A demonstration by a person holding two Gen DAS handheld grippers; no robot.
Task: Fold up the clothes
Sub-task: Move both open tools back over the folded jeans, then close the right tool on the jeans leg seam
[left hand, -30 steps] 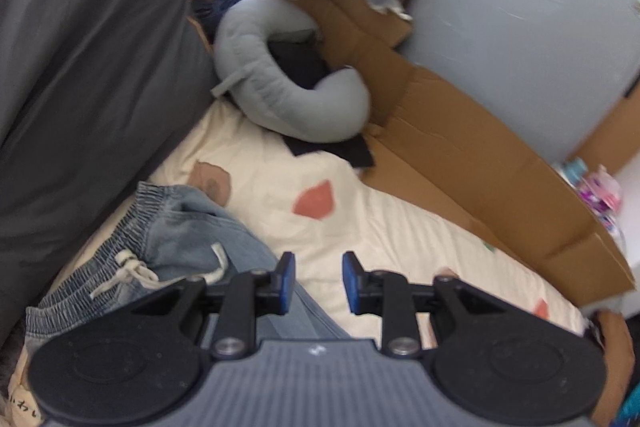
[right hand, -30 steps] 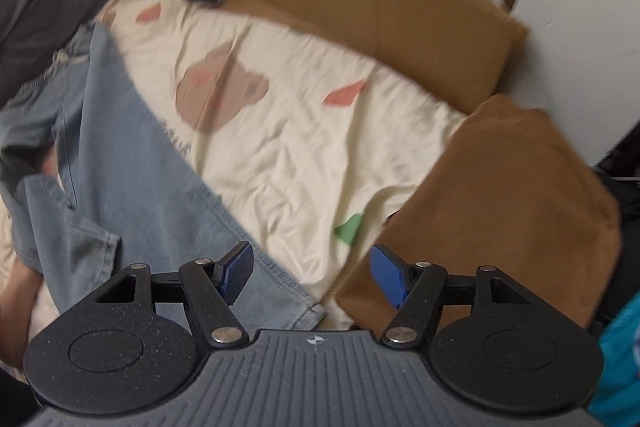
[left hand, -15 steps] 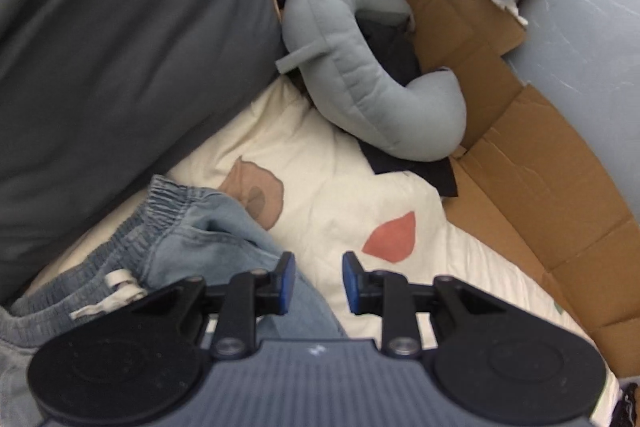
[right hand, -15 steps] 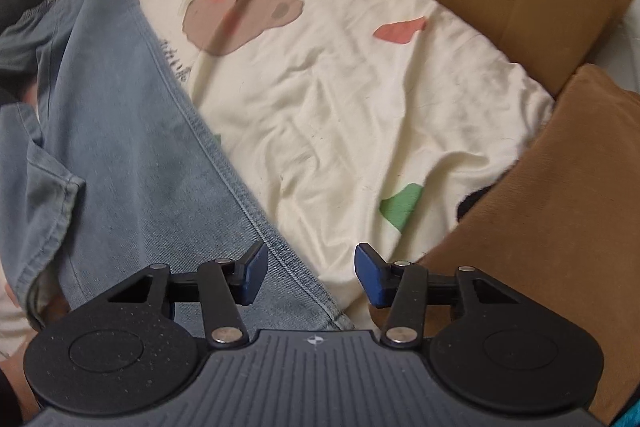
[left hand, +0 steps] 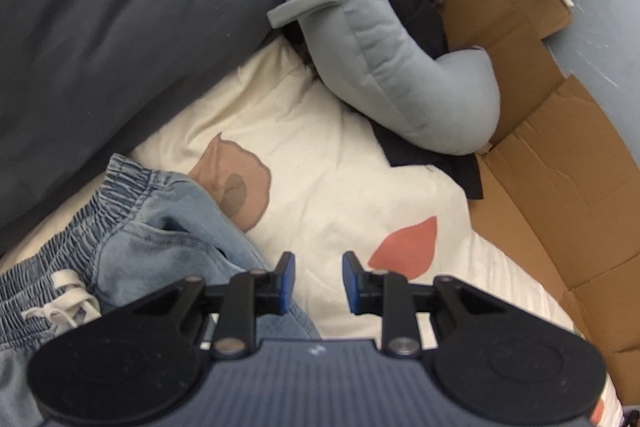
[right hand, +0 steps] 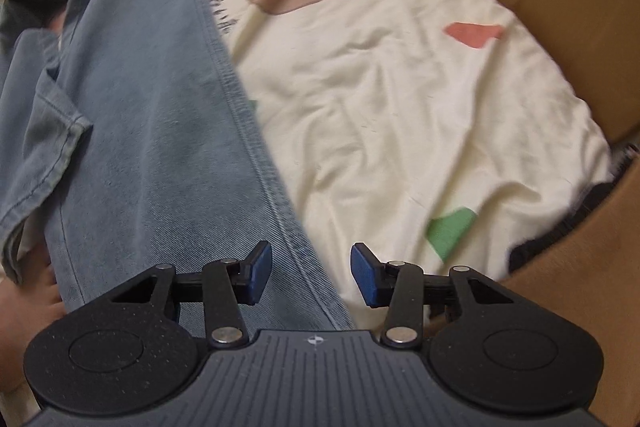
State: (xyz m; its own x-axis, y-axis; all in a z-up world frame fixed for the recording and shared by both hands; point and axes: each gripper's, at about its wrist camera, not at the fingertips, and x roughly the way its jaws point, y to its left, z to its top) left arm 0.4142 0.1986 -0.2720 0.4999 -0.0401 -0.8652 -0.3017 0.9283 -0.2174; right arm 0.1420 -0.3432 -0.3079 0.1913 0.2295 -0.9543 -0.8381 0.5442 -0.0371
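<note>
Light-blue denim trousers (right hand: pixel 152 131) lay on our cream patterned bedsheet (right hand: pixel 400 131). Left tool (left hand: pixel 319 283) stood narrow, empty; right tool (right hand: pixel 311 275) was closing over the trouser seam, gripping nothing.

Both wrist views steeply down, probably close

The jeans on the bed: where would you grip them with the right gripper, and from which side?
Probably the stitched side seam of the jeans, where the leg's edge lies on the cream sheet. Come from above, straddling that edge: the right gripper hangs over it, jaws closing, nothing pinched yet.
</note>
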